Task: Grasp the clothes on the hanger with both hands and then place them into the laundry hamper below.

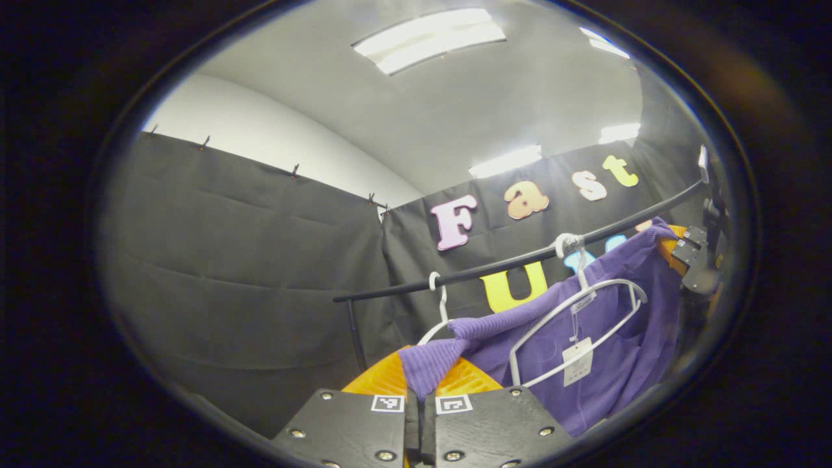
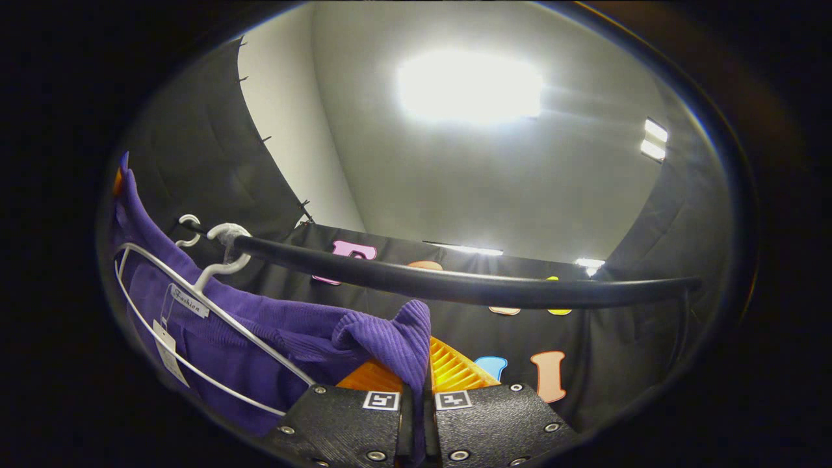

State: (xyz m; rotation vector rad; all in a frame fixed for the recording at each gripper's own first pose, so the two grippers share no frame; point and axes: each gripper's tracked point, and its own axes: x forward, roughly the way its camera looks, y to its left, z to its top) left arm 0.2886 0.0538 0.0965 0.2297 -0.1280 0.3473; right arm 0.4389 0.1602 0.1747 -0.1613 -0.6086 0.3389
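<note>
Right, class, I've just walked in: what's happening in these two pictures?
A person is working with two handheld grippers to take a purple sweater off a white hanger on a black rail. The left gripper is shut on one knit edge of the sweater, the right gripper on another. The hanger is hooked on the rail, and the sweater is partly pulled away from it. The hamper step is not yet done.

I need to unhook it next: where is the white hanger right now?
The white hanger hangs from the black rail, right of centre in the left gripper view, inside the purple sweater; at far left in the right gripper view.
</note>
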